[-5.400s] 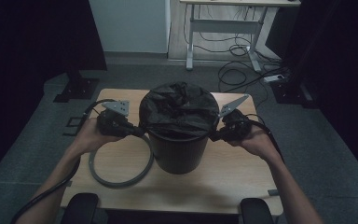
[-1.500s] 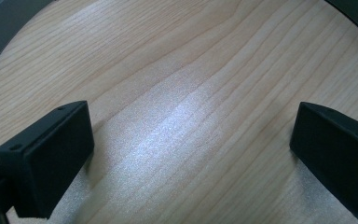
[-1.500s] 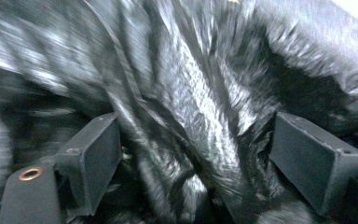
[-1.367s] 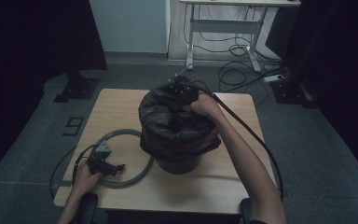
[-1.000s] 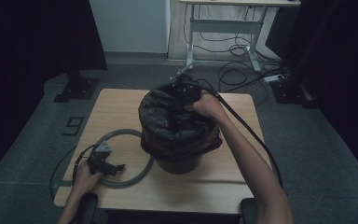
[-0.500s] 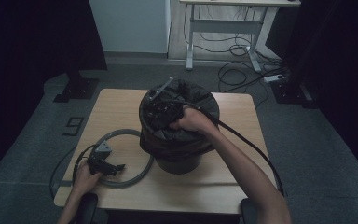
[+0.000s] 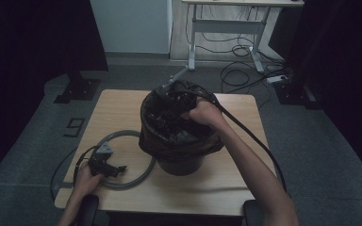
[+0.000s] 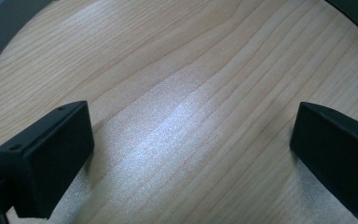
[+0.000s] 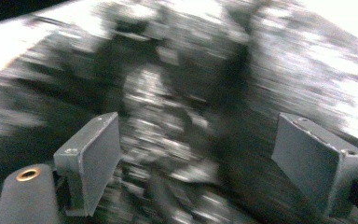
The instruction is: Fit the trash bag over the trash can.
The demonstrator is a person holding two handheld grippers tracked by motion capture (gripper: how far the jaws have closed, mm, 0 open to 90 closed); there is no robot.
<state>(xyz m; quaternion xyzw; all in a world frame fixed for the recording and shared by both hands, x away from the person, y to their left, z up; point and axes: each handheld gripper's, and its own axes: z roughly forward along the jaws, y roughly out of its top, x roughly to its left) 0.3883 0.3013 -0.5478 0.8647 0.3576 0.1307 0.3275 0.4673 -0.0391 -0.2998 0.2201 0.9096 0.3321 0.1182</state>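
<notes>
A black bin (image 7: 183, 165) stands in the middle of the wooden table (image 7: 118, 109), lined with a crinkled black bag (image 7: 205, 145) folded over its rim. My right gripper (image 7: 166, 109) is in the bin's mouth at the far side, held by a hand (image 7: 202, 113). In the right gripper view its jaws stand open (image 9: 198, 140) in front of the blurred glossy bag (image 9: 182, 84), with nothing between them. My left gripper (image 7: 119, 169) rests on the table at the front left, inside a grey ring (image 7: 145, 170). Its jaws are open (image 8: 191, 135) over bare wood.
The grey ring (image 8: 0, 28) lies flat against the bin's left side. A black cable (image 7: 250, 136) trails from the right gripper over the table's right side. Beyond the table are a desk frame (image 7: 191, 42) and floor cables (image 7: 245, 75).
Over the last second the right hand swung the gripper leftwards over the bin's mouth, then a little back towards the far rim. The left gripper has stayed where it lay.
</notes>
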